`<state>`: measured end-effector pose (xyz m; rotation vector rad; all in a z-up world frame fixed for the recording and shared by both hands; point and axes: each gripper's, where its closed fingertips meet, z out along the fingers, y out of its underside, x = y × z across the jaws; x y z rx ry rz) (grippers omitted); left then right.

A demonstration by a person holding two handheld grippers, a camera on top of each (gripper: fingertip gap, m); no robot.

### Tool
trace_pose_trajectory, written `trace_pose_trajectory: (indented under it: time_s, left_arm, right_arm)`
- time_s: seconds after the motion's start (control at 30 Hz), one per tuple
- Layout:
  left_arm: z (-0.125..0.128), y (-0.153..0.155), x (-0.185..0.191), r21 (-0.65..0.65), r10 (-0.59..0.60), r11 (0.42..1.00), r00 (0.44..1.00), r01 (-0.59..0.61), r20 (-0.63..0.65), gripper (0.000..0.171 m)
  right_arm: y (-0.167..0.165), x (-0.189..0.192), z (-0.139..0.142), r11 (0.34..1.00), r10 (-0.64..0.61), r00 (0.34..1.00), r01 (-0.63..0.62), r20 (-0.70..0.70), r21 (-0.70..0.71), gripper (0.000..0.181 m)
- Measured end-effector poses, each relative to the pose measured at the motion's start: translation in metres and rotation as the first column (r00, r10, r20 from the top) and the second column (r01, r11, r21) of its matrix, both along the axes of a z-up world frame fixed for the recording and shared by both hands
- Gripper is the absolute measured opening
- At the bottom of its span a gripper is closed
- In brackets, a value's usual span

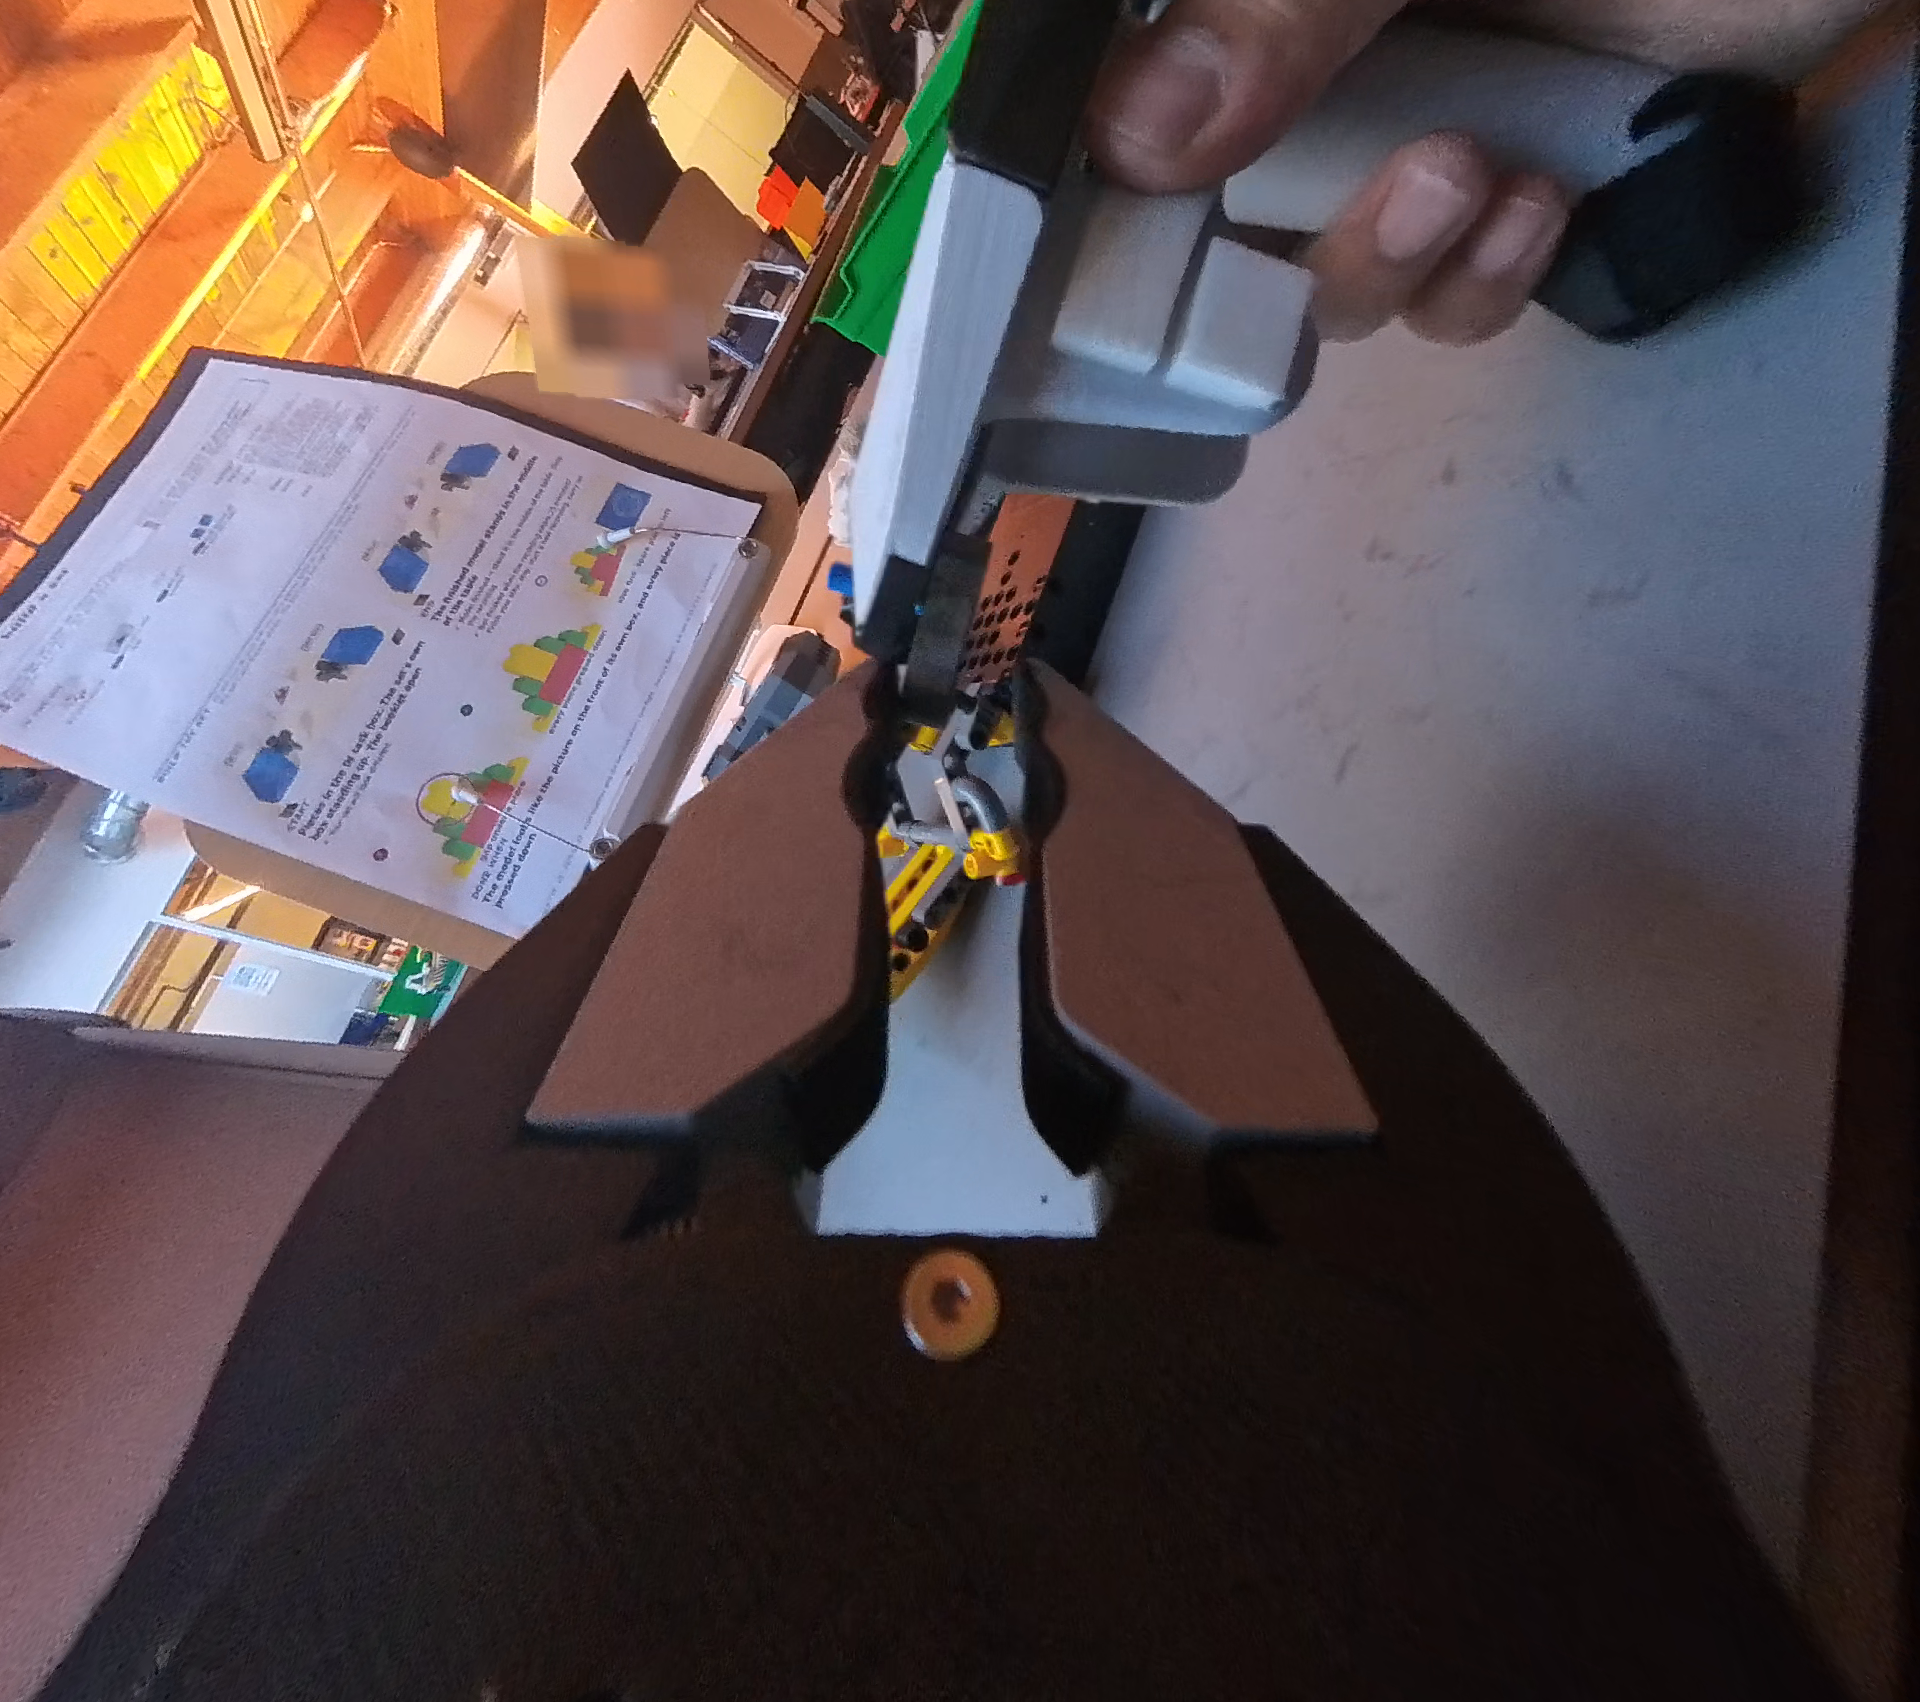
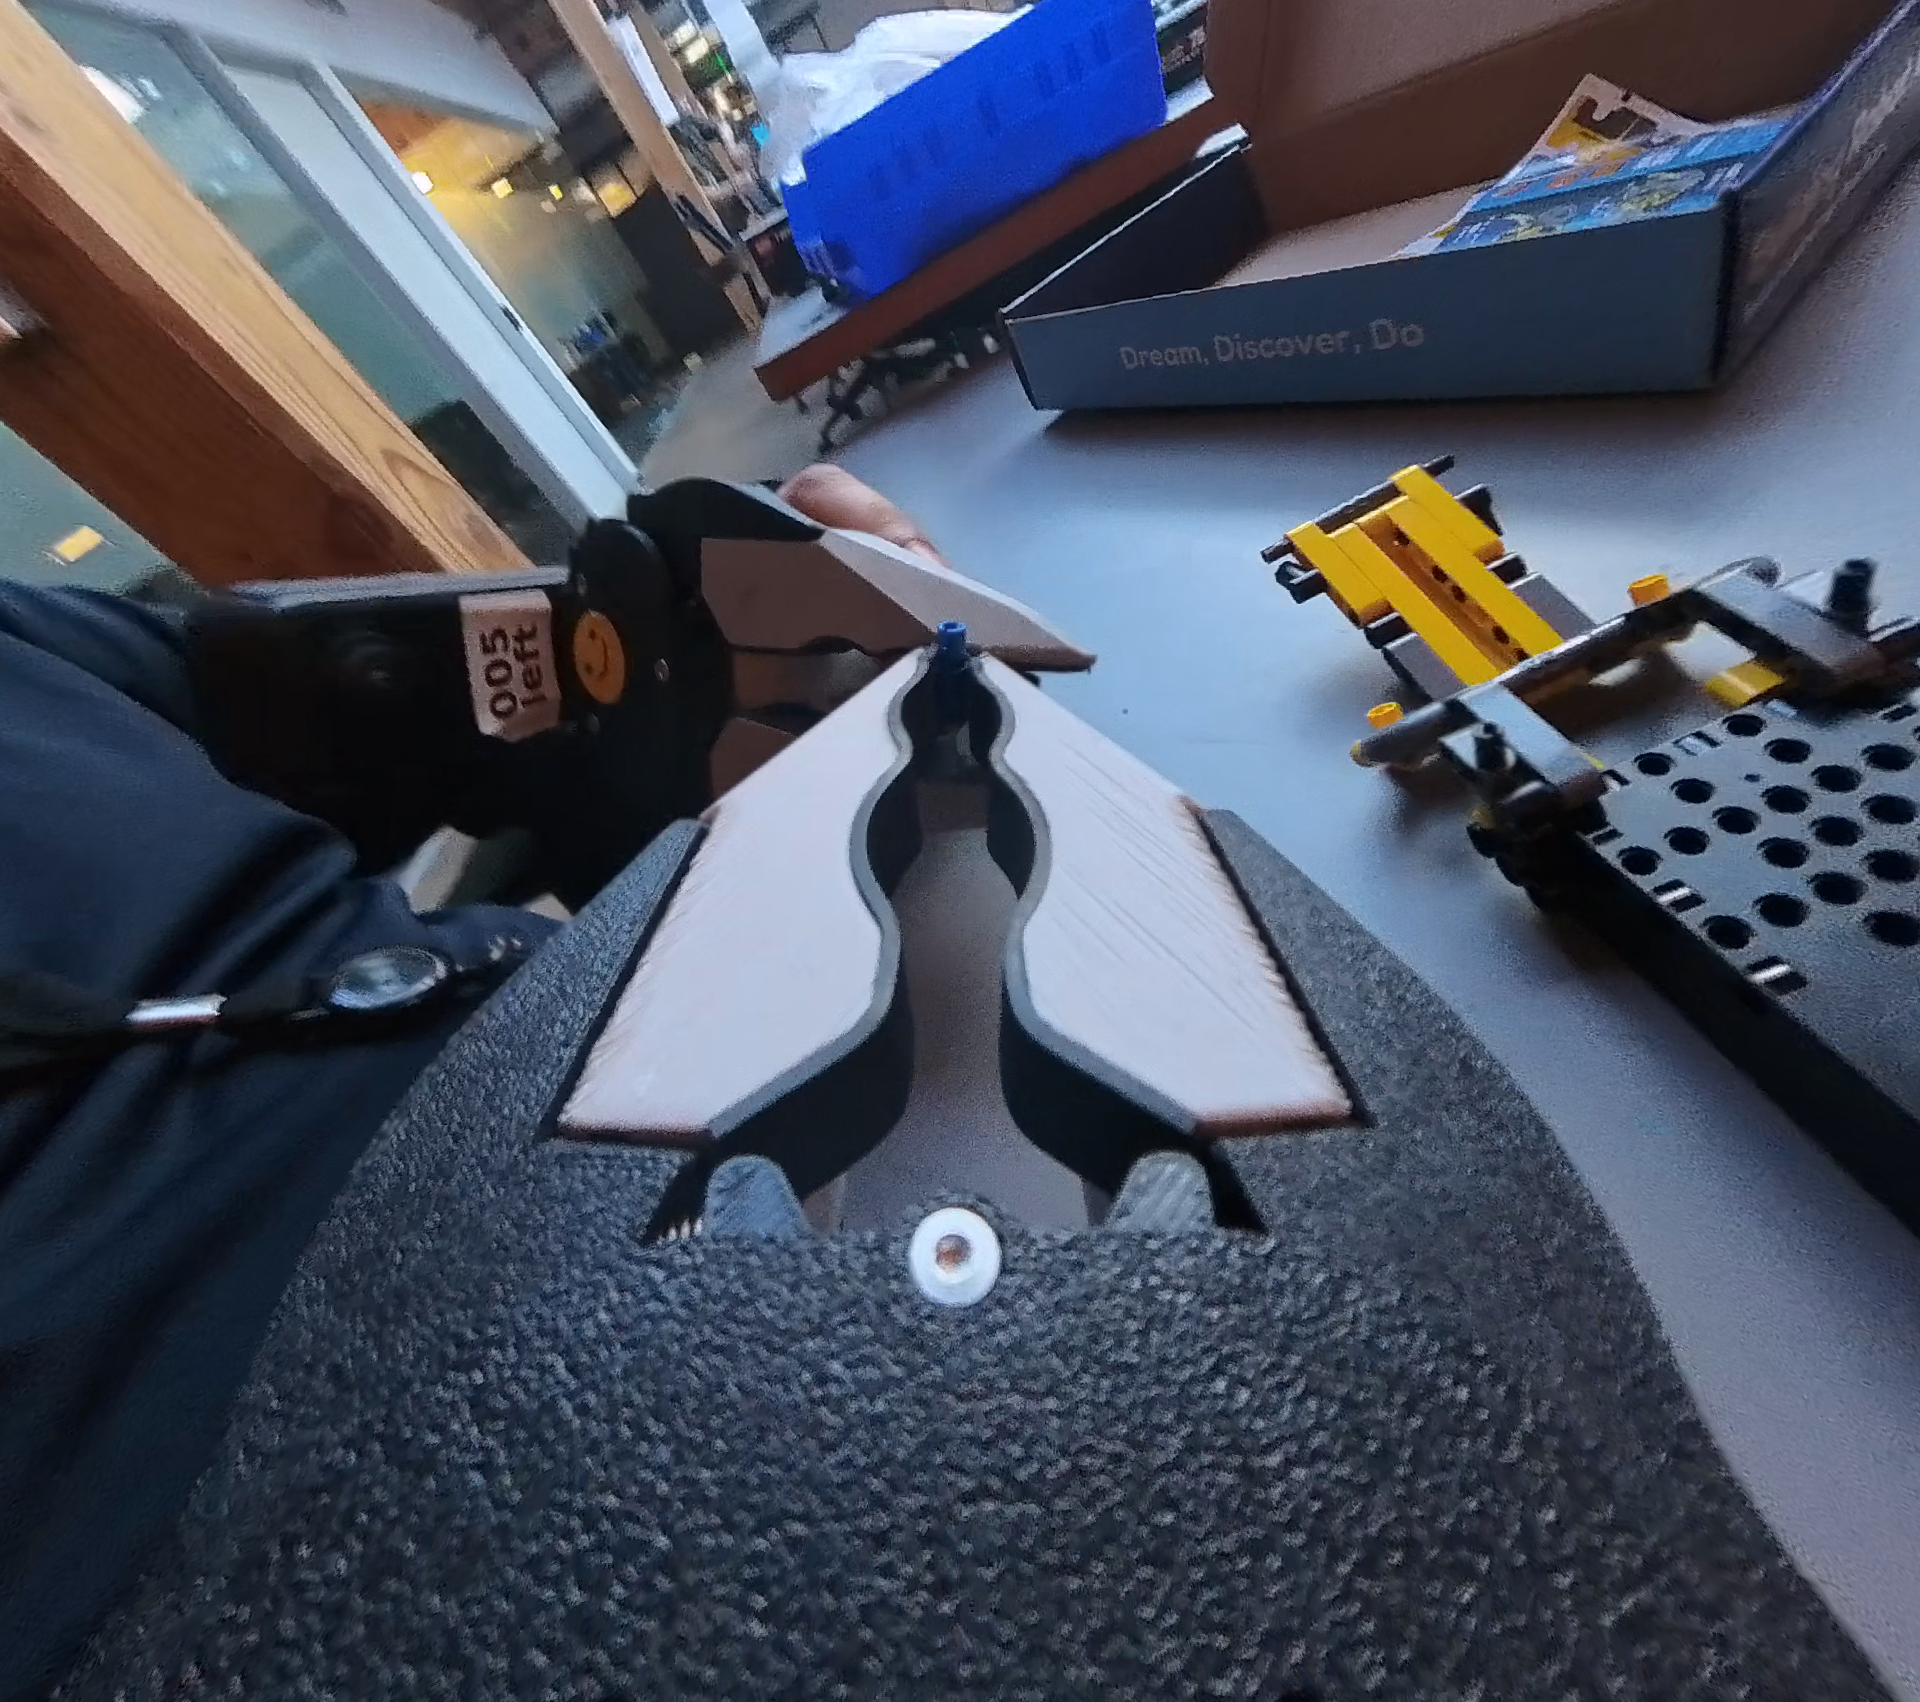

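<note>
Right wrist view: right gripper [image 2: 948,665], fingers nearly closed, pinching a tiny blue plastic connector pin [image 2: 948,642] at the very tips.
Left wrist view: left gripper [image 1: 951,686], fingers narrowly apart, nothing visibly gripped; right gripper's tip sits just at their gap.
Pin location: off the surface, touching or just beside the left gripper's pale finger (can't tell which).
Nearby: yellow-and-black beam assembly [image 2: 1434,582] and black perforated plate [image 2: 1766,852] lie on the grey surface [image 2: 1143,530], apart from both grippers; open blue cardboard box [image 2: 1371,343] behind.
Risk: minimal tip grip; a nudge from the left finger could tilt or pop the pin out.
Risk 2: a dropped pin could roll away.
</note>
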<state>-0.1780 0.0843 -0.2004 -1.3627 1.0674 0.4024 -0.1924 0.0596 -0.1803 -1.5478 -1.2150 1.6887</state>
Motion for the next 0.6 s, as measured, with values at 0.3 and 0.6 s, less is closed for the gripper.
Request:
trace_pose_trajectory:
  time_s: [0.3, 0.6]
  left_arm:
    - [0.001, 0.000, -0.005, -0.143, 0.005, 0.990, 0.988, 0.017, 0.153, 0.008]
    - [-0.014, -0.004, 0.008, -0.139, -0.015, 0.990, 0.999, 0.019, 0.029, 0.006]
  right_arm:
    - [0.004, -0.005, 0.004, 0.969, -0.041, 0.998, 0.026, -0.055, -0.246, 0.000]
    - [0.071, 0.054, 0.104, 0.968, -0.251, 0.943, 0.249, -0.219, -0.034, 0.000]
